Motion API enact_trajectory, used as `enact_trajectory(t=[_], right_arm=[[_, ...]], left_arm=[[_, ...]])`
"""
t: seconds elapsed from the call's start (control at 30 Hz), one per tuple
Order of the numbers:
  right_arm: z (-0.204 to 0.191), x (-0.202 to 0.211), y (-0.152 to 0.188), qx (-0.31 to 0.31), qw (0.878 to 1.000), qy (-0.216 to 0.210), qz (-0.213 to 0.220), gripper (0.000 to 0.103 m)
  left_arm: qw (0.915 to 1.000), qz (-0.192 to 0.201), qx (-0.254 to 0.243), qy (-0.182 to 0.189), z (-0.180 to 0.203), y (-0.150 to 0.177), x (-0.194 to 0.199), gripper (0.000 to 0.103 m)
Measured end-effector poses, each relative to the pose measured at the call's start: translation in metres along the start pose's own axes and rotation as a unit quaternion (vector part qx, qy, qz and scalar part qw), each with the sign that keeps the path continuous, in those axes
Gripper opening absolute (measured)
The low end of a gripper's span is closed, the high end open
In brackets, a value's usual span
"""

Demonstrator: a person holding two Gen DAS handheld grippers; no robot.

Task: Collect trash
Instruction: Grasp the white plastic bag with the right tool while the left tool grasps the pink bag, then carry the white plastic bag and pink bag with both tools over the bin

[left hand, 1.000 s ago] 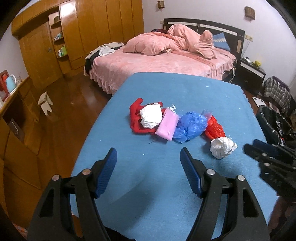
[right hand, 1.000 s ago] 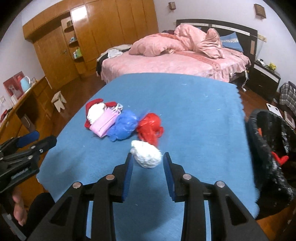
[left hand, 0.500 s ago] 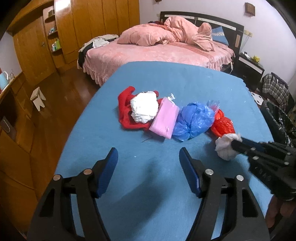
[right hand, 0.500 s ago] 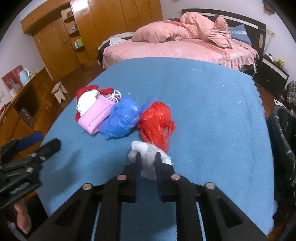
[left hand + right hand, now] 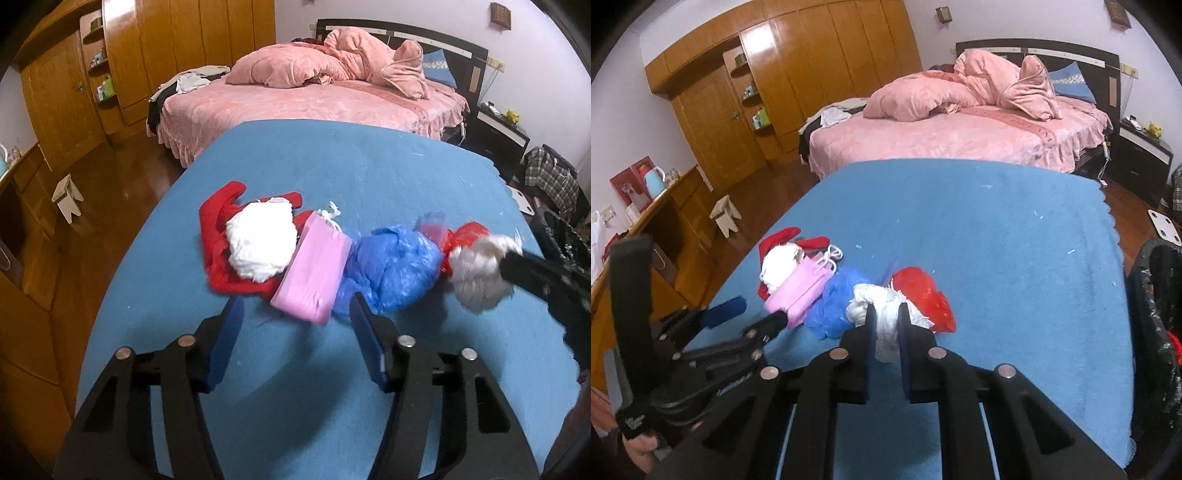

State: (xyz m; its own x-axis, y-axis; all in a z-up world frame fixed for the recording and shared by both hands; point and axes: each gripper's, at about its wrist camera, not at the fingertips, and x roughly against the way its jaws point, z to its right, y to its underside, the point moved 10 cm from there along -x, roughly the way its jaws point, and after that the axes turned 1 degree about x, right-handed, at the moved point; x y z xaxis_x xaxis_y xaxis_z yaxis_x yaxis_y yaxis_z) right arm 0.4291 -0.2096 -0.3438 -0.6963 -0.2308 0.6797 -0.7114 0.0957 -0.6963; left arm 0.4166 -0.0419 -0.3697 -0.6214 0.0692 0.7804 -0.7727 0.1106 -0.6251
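Right gripper [image 5: 884, 325] clamped on white paper wad [image 5: 886, 314], jaws narrow, wad bulging out above and below the fingers. Whether the wad is clear of the desk [image 5: 1015, 240] is hard to tell; motion blur in the left view suggests it is being carried. Step in hand, as I judge it: pick done on this piece, transport to bin comes next. Black-lined trash bin [image 5: 1156, 306] sits off the desk's right edge, near the right gripper; next move calls for swinging right over the rim and letting go above the opening, keeping the loose tail of paper from snagging the liner.

Left gripper [image 5: 295, 314] wide apart, holding nothing, low over the desk, fingers straddling the near corner of the pink packet [image 5: 312, 273]. Looks lined up for that piece; needs to push forward a bit and close.

Outward: blue plastic bag [image 5: 388, 266] touching the packet's right side, red plastic bag [image 5: 465, 236] behind the held wad, second white wad [image 5: 262, 243] lying on red cloth [image 5: 218, 236] to the packet's left. All bunched in one row mid-desk. Several pieces left.
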Motion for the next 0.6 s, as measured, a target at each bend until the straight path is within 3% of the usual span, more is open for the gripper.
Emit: enact_trajectory(t=[0.13,0.2,0.3,0.6], right_arm=[[0.002,-0.003,0.003,-0.002,1.0,-0.001,-0.006,0.011],[0.003,-0.002,0.003,-0.004,1.0,0.0,-0.005,0.011],[0.002,-0.001,0.003,-0.004,1.0,-0.001,-0.005,0.011],[-0.003,0.01,-0.003,-0.001,1.0,-0.001,0.004,0.011]], left_arm=[[0.9998,-0.013,0.003,0.014,0.001,0.0,-0.011,0.024],[0.9995,-0.018,0.004,0.027,0.003,-0.001,-0.013,0.006],[0.999,-0.019,0.004,0.041,0.005,0.0,-0.01,0.001],[0.9983,-0.008,0.009,0.058,0.011,-0.002,0.018,0.001]])
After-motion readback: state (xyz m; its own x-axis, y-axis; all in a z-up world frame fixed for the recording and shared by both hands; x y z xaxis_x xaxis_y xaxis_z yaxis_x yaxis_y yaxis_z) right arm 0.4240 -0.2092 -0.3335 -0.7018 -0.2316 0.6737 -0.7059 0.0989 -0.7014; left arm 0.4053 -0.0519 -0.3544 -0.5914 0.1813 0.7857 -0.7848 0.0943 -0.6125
